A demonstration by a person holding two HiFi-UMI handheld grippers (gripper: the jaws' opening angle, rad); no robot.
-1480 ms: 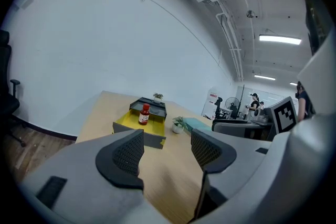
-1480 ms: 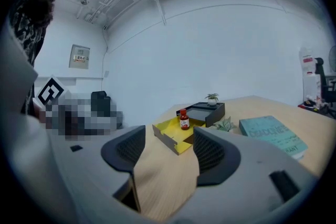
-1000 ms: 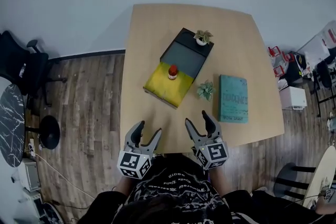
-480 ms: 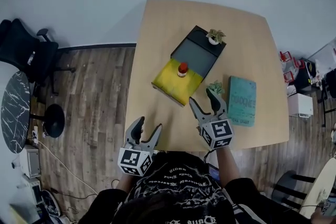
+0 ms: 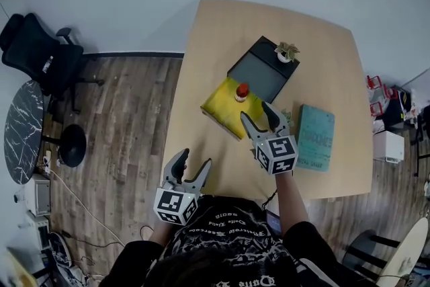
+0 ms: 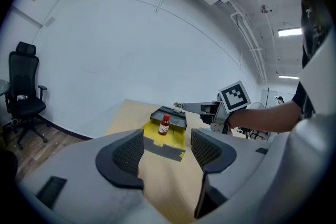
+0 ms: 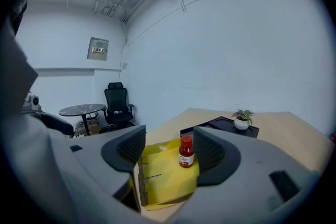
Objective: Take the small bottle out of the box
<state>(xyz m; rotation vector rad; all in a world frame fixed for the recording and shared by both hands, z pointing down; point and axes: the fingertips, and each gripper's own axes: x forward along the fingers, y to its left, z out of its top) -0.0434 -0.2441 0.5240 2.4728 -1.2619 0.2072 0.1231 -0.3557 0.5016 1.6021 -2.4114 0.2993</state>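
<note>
A small bottle [image 5: 241, 91] with a red cap stands upright in the yellow-lined open box [image 5: 225, 107] on the wooden table [image 5: 201, 64]. The box's dark lid part [image 5: 260, 70] lies behind it. My right gripper [image 5: 262, 121] is open, just short of the box's near right side, and the bottle [image 7: 185, 152] shows between its jaws a little ahead. My left gripper [image 5: 192, 173] is open at the table's near edge, well back from the box [image 6: 164, 135]; the bottle [image 6: 165, 125] is seen far off between its jaws.
A small potted plant [image 5: 287, 52] stands on the dark lid. A teal book [image 5: 316, 138] lies right of the box, with another small plant [image 5: 287, 116] partly hidden by my right gripper. A black office chair [image 5: 40, 57] and a round marble table [image 5: 23, 133] stand on the floor at left.
My right gripper has moved forward from the table's near edge up to the box. The left gripper has stayed near the edge. Both stay open.
</note>
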